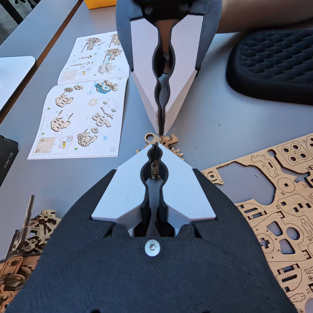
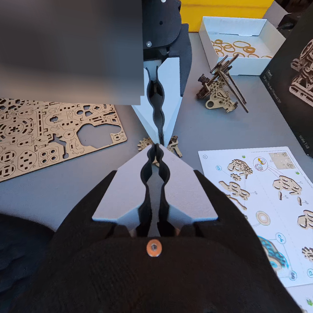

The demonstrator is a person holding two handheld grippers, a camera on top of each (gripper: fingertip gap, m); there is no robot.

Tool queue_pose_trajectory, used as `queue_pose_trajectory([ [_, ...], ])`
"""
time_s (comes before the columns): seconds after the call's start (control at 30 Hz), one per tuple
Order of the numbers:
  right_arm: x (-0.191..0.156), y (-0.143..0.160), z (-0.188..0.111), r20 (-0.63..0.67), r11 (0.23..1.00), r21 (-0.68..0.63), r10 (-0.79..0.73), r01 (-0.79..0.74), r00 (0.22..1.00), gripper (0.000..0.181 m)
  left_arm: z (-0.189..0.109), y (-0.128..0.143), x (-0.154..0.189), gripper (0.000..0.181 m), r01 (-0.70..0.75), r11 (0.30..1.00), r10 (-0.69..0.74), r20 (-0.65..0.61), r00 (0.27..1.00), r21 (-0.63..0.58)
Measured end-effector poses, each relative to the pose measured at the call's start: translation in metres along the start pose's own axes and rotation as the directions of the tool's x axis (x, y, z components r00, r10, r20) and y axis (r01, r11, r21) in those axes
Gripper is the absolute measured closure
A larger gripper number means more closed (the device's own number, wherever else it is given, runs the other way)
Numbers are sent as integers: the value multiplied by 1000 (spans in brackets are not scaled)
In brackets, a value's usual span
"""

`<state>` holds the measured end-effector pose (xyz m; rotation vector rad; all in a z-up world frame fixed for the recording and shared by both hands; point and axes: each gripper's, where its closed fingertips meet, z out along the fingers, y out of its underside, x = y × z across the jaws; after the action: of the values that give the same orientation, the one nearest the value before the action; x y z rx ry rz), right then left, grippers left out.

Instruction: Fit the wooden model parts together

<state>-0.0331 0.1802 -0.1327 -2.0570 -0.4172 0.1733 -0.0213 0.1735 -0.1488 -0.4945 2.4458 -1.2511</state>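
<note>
The grey table [image 1: 220, 149] fills both views. On it, largest first: a punched plywood sheet [image 1: 271, 211] at the right of the left wrist view, an open instruction booklet [image 1: 84, 108] at its upper left, a dark padded cushion [image 1: 274, 67] at upper right, and a part-built wooden model [image 2: 220, 91] standing at the upper right of the right wrist view, with a white box of rubber bands [image 2: 237, 45] behind it.

At the centre of both views lies the small gear assembly [image 1: 171, 140], flat on the table, its plate, ring-shaped eye and toothed wheels showing around the two tool tips. The left tongs [image 1: 155, 145] are closed with their tips over the assembly's near edge; a gear shows through the gap behind the tips, but whether they truly pinch wood I cannot tell. The right tongs [image 2: 156, 145] are likewise closed, tip to tip with the left, on or over the far side of the same assembly; the contact itself is hidden.

The risks, as I judge them: both tips crowd one very small piece, so a slight sideways push could skid it across the smooth table or knock loose gears off their axles. Pressing down off-centre could snap thin plywood tabs. The tips also hide the joint, so misalignment could go unnoticed.
</note>
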Motion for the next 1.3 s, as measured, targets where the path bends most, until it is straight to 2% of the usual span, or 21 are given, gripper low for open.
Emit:
queue_pose_trajectory([
  [0.1,-1,-11,-3,-29,999,17,-46,47,999,181,0,0,0,181,6,1000,-6,-5,1000,1],
  [0.17,3,-7,-2,-46,999,4,-46,47,998,181,-1,-1,-1,181,14,1000,-14,-1,1000,6],
  [0.37,10,-16,-12,-65,996,63,70,-65,995,178,-19,-16,-15,181,88,990,-92,29,995,113],
  [0.43,6,-14,-13,-73,999,28,35,-33,997,168,-31,-16,-27,181,92,987,-103,82,991,135],
  [0.57,-1,2,-5,-108,984,-120,-145,132,983,170,-42,-9,-38,181,90,990,-105,133,986,113],
  [0.63,-1,7,-2,-90,979,-140,-159,145,983,172,-41,-6,-37,181,88,992,-100,128,987,93],
  [0.73,1,3,-4,-62,990,-90,-114,108,992,171,-33,5,-31,176,83,996,-85,108,991,23],
  [0.83,5,5,-4,-17,996,-66,58,-59,998,168,-26,14,-28,172,57,998,-53,109,993,-40],
  [0.97,21,-6,-6,-37,975,6,223,-223,974,172,-18,19,-23,170,4,996,5,113,994,-85],
  [1.03,27,-8,-3,-45,954,-15,300,-301,953,174,-17,21,-22,171,3,996,7,107,994,-94],
  [1.1,27,-3,2,-45,948,-80,304,-307,951,173,-17,20,-23,171,13,996,-4,105,994,-85],
  [1.2,8,5,5,-9,954,-160,254,-252,967,161,-19,18,-23,172,21,997,-14,103,995,-69],
  [1.3,2,4,1,-49,964,-148,218,-223,975,162,-20,14,-22,172,29,999,-25,93,995,-43],
])
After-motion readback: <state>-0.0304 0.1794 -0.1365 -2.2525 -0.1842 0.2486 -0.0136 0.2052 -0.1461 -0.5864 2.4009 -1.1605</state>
